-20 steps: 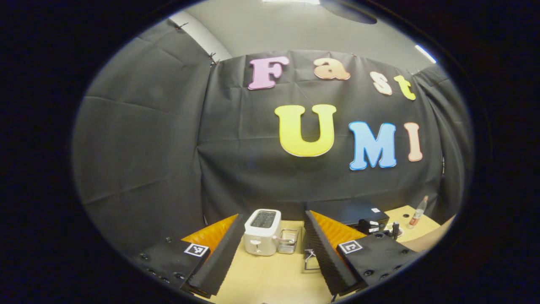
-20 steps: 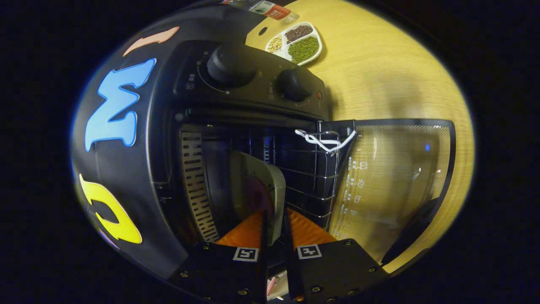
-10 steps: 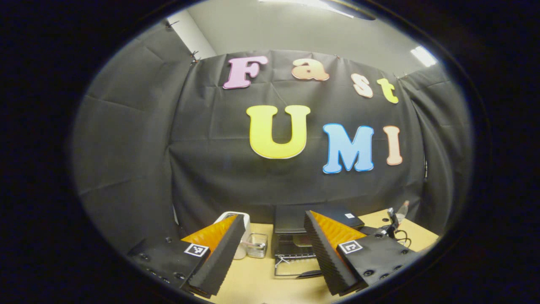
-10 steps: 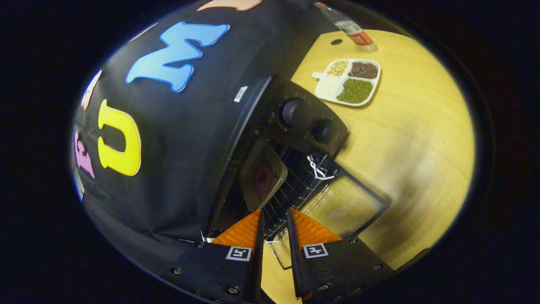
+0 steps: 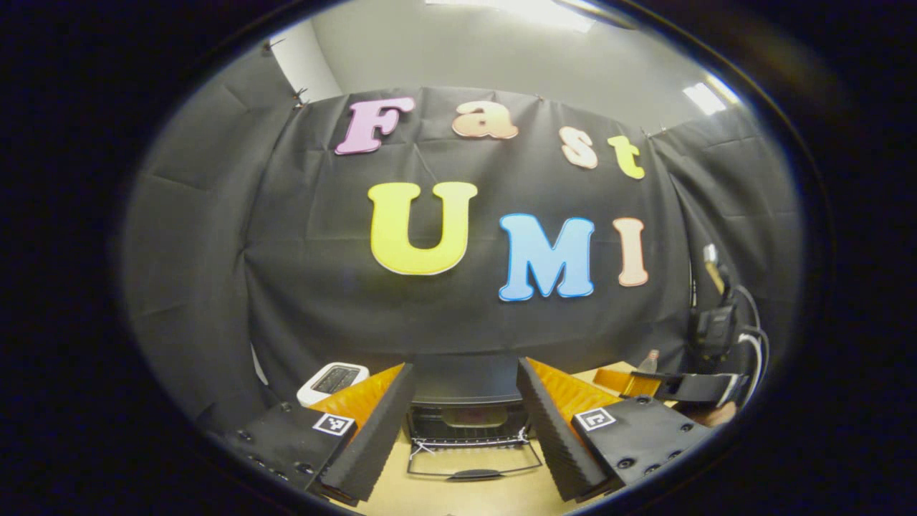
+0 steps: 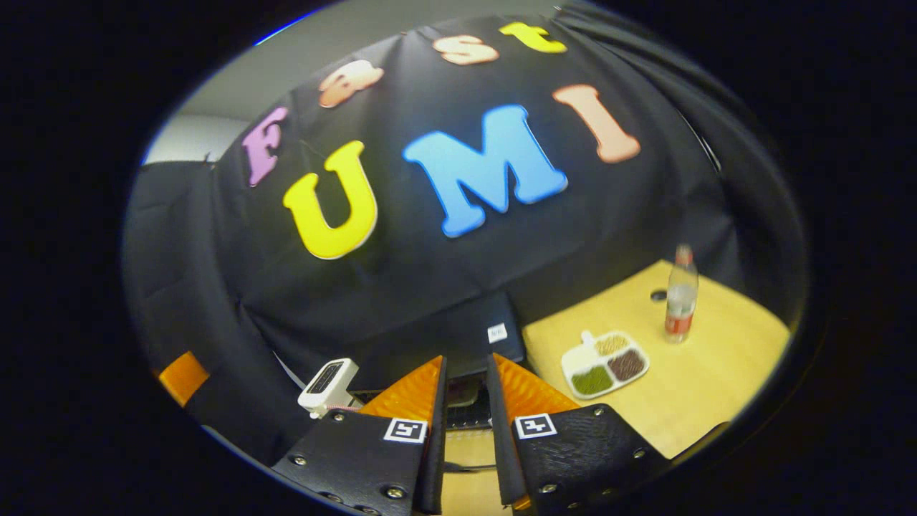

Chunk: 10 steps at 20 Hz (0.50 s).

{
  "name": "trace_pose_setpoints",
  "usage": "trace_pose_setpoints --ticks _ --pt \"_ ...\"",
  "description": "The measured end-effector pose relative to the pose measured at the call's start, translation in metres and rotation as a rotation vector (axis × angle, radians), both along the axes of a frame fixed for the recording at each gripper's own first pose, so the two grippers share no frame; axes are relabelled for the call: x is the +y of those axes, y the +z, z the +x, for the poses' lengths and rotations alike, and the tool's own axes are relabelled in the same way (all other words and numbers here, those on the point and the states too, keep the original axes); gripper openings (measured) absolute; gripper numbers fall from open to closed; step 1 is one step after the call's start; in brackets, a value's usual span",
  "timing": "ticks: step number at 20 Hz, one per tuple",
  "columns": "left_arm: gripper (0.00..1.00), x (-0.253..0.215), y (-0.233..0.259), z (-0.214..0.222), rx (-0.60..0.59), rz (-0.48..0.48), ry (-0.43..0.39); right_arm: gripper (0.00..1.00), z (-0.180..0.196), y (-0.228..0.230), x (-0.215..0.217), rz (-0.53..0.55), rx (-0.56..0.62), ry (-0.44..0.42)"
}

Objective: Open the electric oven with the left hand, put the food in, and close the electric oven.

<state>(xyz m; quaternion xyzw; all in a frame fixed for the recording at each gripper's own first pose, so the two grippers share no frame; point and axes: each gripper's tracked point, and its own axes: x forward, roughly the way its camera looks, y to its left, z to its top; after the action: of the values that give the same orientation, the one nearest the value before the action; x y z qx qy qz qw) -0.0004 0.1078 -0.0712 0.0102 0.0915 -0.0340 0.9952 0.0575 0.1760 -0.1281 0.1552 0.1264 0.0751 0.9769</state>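
Hovering over the table, both claws point at the oven as I watch remotely.

Left claw: my left gripper (image 5: 464,423) sits at 6 o'clock in the left gripper view, fingers spread wide with nothing between them.

Right claw: my right gripper (image 6: 466,430) sits at 6 o'clock in the right gripper view, fingers drawn close with a narrow gap between them, pinching nothing I can see.

Other claw seen afar: in the left gripper view, a second gripper shows at about 4 o'clock, near the frame's right edge, with cables above it; I cannot tell its state from there.

Oven: the electric oven (image 5: 466,380) stands between my left fingers at 6 o'clock, against the black wall; its door (image 5: 473,462) lies folded down toward me, handle nearest.

Food: a pale dish (image 5: 473,417) rests inside the oven cavity on the rack; what it carries is too small to tell.

Toaster: a white toaster (image 5: 332,380) stands at 7 o'clock, just left of the oven.

Tray: a divided tray (image 6: 605,363) of green, brown and pale grains lies at 4 o'clock on the wooden table (image 6: 709,373).

Bottle: a clear bottle (image 6: 679,302) stands upright at 3 o'clock, beyond the tray.
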Motion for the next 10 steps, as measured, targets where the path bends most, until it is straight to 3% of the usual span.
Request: trace_pose_setpoints --ticks 5,6,7,10 --pt "1.00 -0.044 0.022 -0.002 -0.041 -0.015 -0.026 0.30 -0.037 0.084 -0.055 -0.106 -0.190 -0.025" --pt "0.90 -0.050 0.026 -0.001 -0.049 -0.016 -0.030 0.30 -0.044 0.099 -0.068 -0.124 -0.222 -0.040" --pt "0.93 -0.055 0.025 -0.001 -0.049 -0.017 -0.030 0.30 -0.050 0.108 -0.079 -0.144 -0.231 -0.057" --pt "1.00 -0.064 -0.006 0.006 0.038 -0.026 -0.018 0.74 -0.063 0.119 -0.095 -0.145 -0.244 -0.075"
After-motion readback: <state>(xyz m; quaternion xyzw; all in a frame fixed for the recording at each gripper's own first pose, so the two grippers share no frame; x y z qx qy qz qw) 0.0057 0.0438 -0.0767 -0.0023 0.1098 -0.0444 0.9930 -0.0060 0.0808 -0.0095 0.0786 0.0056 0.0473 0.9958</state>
